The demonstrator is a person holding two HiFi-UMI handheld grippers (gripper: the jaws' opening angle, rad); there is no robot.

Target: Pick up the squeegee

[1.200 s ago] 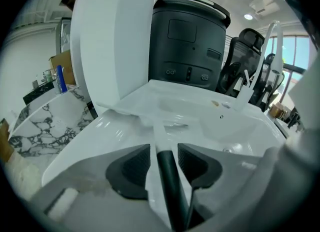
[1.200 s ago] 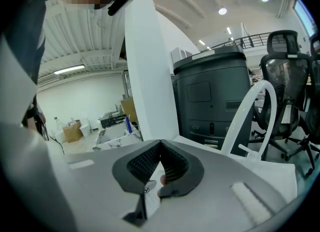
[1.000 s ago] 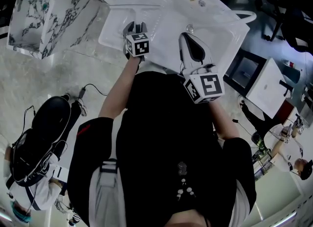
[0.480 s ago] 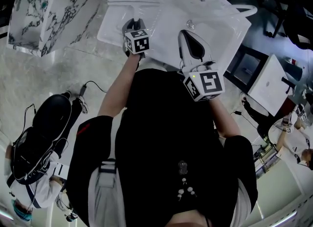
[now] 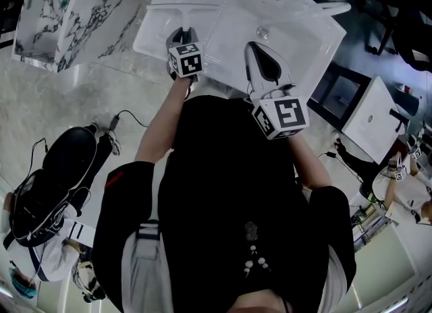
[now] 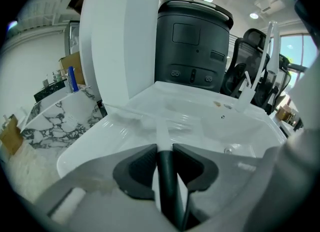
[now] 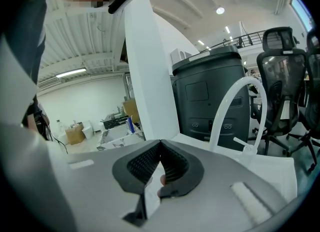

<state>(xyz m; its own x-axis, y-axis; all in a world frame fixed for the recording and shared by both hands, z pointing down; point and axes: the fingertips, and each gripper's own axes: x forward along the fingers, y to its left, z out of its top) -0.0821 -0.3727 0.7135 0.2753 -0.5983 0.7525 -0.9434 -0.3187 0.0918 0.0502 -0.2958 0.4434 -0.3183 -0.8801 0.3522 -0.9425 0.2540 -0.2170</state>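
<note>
The squeegee [image 5: 183, 9] lies on the white sink's left ledge, its pale blade across and its dark handle [image 6: 167, 176] pointing back at me. My left gripper [image 5: 183, 34] has its two dark pads pressed on either side of that handle, and the blade [image 6: 145, 118] still rests on the ledge. My right gripper [image 5: 251, 47] hovers over the sink's front rim to the right. In the right gripper view its jaws [image 7: 160, 143] meet at the tips with nothing between them.
The sink basin [image 5: 297, 35] has a drain [image 5: 262, 33] and a curved white faucet [image 7: 235, 106] at its far right. A marble-patterned block [image 5: 61, 21] stands left of the sink. Behind it are a dark bin [image 6: 192, 46] and office chairs [image 7: 280, 76].
The left jaws have drawn in onto the squeegee handle. Both hands stay about where they were.
</note>
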